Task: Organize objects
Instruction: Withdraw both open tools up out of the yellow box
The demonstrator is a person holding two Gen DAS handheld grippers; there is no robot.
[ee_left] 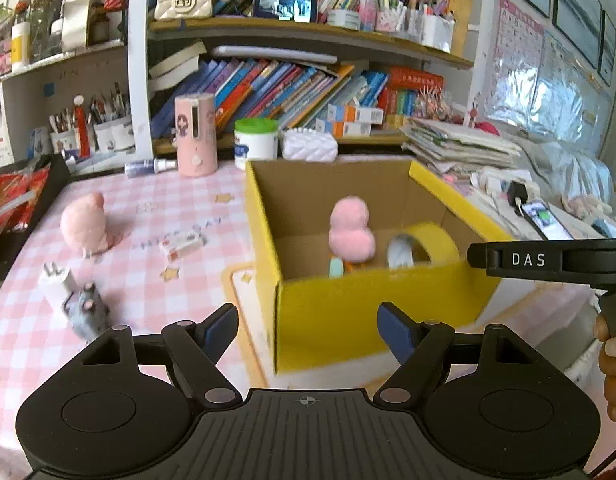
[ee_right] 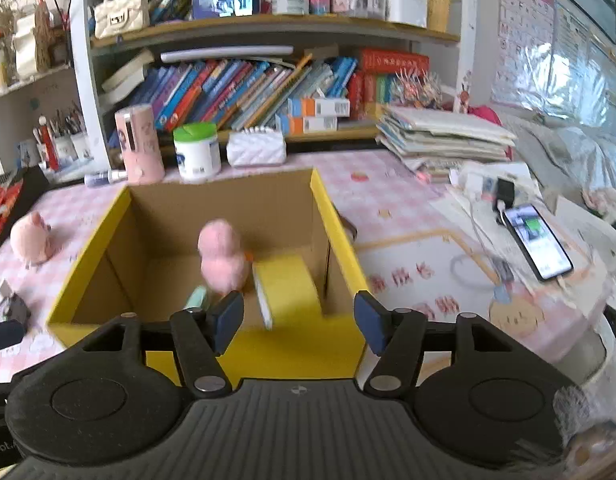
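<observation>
- Already inside the yellow box: a pink plush and a tape roll.
- Left of the box on the worktop, a second pink plush looks soft and light; squeeze its body.
- Nearer, the white charger looks rigid and smooth; pinch its flat sides.
- Left gripper and right gripper are both released, empty.

A yellow cardboard box, open at the top with a brown inside, is set on the pink checked tablecloth; a pink plush toy, a roll of yellow tape standing on edge just beside it, and a small mint-green item are held within. Outside the box, to its left, a second pink plush, a small white and red packet, a white charger and a grey toy touching it are spread over the cloth
</observation>
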